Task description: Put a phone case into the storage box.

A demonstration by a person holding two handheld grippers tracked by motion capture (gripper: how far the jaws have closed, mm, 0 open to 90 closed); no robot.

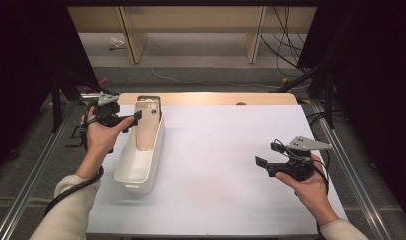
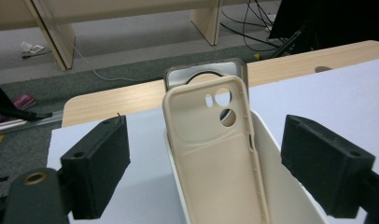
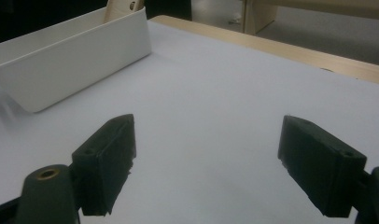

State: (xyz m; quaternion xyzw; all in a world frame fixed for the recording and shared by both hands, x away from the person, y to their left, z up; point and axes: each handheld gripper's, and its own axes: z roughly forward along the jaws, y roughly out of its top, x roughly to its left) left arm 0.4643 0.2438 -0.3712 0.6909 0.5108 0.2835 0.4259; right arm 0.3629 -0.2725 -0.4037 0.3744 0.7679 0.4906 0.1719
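In the high view, my left hand-held gripper (image 1: 137,116) sat at the upper left of the frame, beside the far end of the white bin (image 1: 129,172). Its jaws stood apart with nothing between them. The left gripper view confirmed this: both black jaws flanked the beige phone case (image 2: 215,154) without contact.

The beige phone case stood upright inside the white bin, leaning against its far end wall, with the camera cut-outs at the top. A second, grey phone case (image 2: 201,74) stood directly behind it, its upper edge showing above the beige one.

My right hand-held gripper (image 1: 261,162) was at the lower right of the high view, above the white surface (image 1: 226,150), well apart from the bin. Its jaws were also apart and held nothing.

Judgement on progress: both cases were already placed in the bin, and neither gripper carried anything. I saw no further case on the surface. The placing step therefore appeared complete; what remained, at most, was to draw the left hand-held gripper clear of the bin.
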